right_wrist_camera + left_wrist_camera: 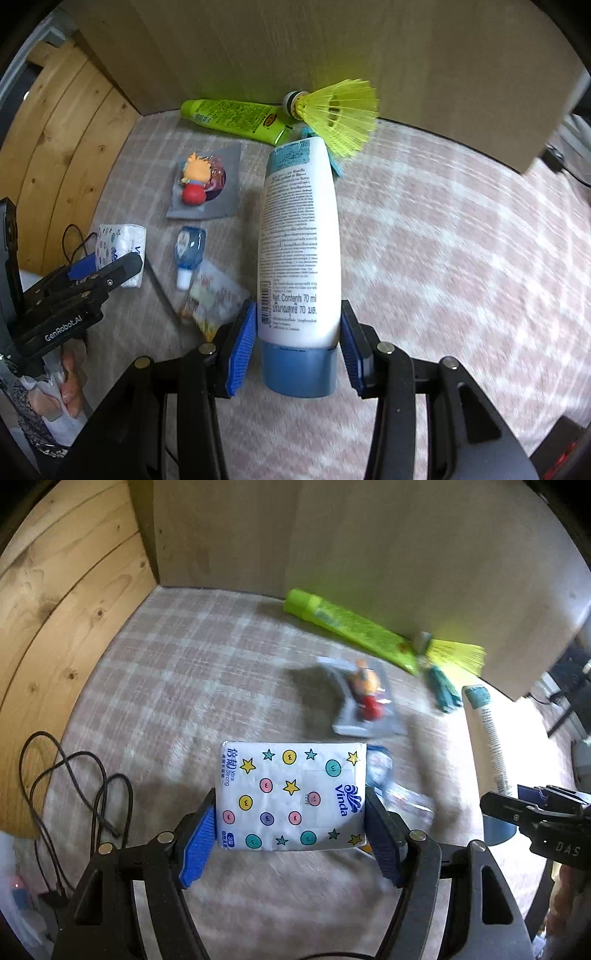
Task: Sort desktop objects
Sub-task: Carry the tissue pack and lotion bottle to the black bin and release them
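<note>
My left gripper (291,812) is shut on a white Vinda tissue pack (291,794) printed with stars and dots, held above the checked cloth; the pack also shows in the right wrist view (122,240). My right gripper (299,332) is shut on a white lotion tube with a blue cap (299,240), cap toward the camera; the tube also shows in the left wrist view (487,731). On the cloth lie a green tube (236,120), a yellow shuttlecock (340,110), a toy figure on a grey card (201,181) and a small blue bottle (190,251).
A wooden wall (55,602) stands at the left and a cardboard panel (332,48) at the back. A black cable (74,794) loops at the left edge. A printed packet (210,302) lies near the small bottle. A teal clip (443,690) lies by the shuttlecock.
</note>
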`<state>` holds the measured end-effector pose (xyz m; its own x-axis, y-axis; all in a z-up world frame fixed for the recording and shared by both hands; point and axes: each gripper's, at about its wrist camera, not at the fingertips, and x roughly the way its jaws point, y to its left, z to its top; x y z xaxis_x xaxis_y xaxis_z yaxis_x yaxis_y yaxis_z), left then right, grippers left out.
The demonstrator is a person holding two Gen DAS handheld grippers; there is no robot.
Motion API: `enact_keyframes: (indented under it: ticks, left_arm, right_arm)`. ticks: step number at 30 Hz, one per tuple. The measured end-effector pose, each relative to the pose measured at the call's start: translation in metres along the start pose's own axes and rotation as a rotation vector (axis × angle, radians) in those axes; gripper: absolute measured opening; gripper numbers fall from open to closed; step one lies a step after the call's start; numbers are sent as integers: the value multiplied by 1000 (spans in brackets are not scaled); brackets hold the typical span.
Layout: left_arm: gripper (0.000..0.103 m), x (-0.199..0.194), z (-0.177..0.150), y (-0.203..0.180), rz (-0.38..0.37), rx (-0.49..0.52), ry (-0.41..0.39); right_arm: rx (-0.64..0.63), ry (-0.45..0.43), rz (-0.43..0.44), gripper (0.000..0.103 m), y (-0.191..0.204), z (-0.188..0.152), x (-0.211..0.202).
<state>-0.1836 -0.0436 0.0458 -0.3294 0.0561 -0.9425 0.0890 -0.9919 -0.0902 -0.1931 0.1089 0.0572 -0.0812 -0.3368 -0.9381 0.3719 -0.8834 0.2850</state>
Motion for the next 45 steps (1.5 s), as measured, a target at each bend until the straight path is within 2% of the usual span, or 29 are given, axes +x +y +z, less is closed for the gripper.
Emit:
enact_keyframes:
  ticks: [4,6,10,18,22,24,25,26,34,41,45]
  left_arm:
    - [70,-17,15,-16,-16,48,-23]
    - [70,-36,-4,-33,-30,80,-35]
    - [70,-64,-21,-79,-82,154,-55]
    - [71,-104,-79,-185,-190,363,-70]
    - [70,-116,-117,-245,-252,482,-58]
    - [70,-119,-134,-272,-275,536,-53]
    - [70,-121,-144,-287,-291,566,-48]
    - [71,-121,-151,-299,-304,589,-44]
    - [71,-130,-209,-392,-377,751,-11]
    - [71,-132,-237,-439,-384,832,0]
    - [74,-130,-247,-457,-402,869,18]
  right_arm:
    - [22,-50,3,42,-15,-30,-32]
    - [27,-72,-11,42,-10,-38,-42]
    - [67,-120,-17,42,-23,-84,-79]
    - [179,-208,-39,42,-75,-180,-145]
    - [286,-241,-56,42,-115,-238,-175]
    - [332,-255,-79,42,-135,-265,-190]
    - [382,-267,-109,42,-155,-296,-206]
    - [382,-267,-109,42,-155,-296,-206]
    - [590,-297,-207,42,-231,-398,-253]
    - [699,-302,-240,42,-280,-446,-268]
    - [708,-301,-250,43,-290,-453,-271]
